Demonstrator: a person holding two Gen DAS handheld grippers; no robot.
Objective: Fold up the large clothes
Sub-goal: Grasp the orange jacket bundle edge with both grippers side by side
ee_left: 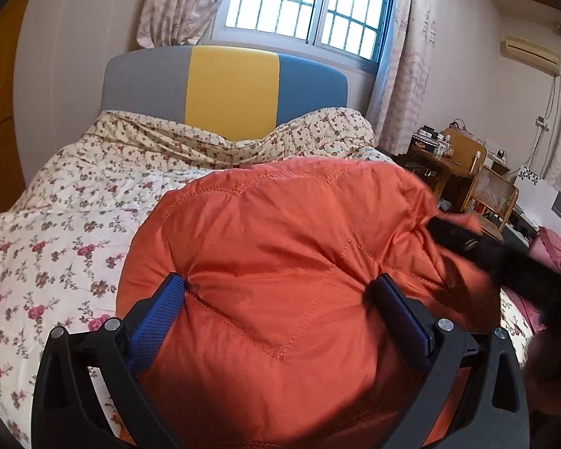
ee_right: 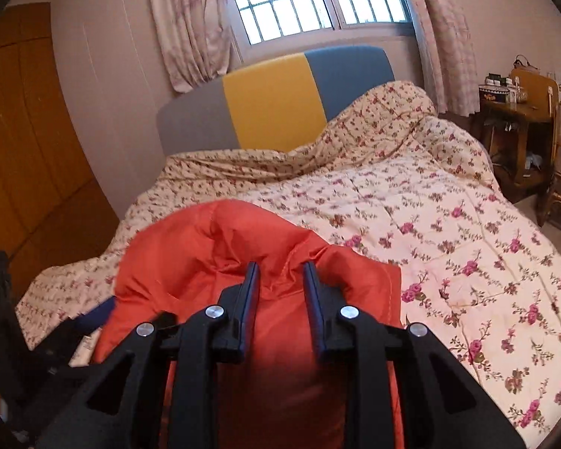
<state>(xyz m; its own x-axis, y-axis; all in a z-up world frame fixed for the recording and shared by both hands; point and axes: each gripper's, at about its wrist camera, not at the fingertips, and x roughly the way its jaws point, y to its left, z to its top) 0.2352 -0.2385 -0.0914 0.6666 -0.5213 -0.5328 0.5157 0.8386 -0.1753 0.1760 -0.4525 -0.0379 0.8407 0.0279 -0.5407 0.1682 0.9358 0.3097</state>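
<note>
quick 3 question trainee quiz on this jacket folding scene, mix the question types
1. True or false: the orange quilted jacket lies on a floral bedspread.
2. Which gripper stands with its jaws wide around a puffy bulge of the jacket? A) left gripper B) right gripper
3. Fill in: the middle panel of the headboard is ____.

Key
1. True.
2. A; the right gripper's jaws stand narrow on a fold of orange fabric.
3. Yellow, between a grey panel and a blue one.
</note>
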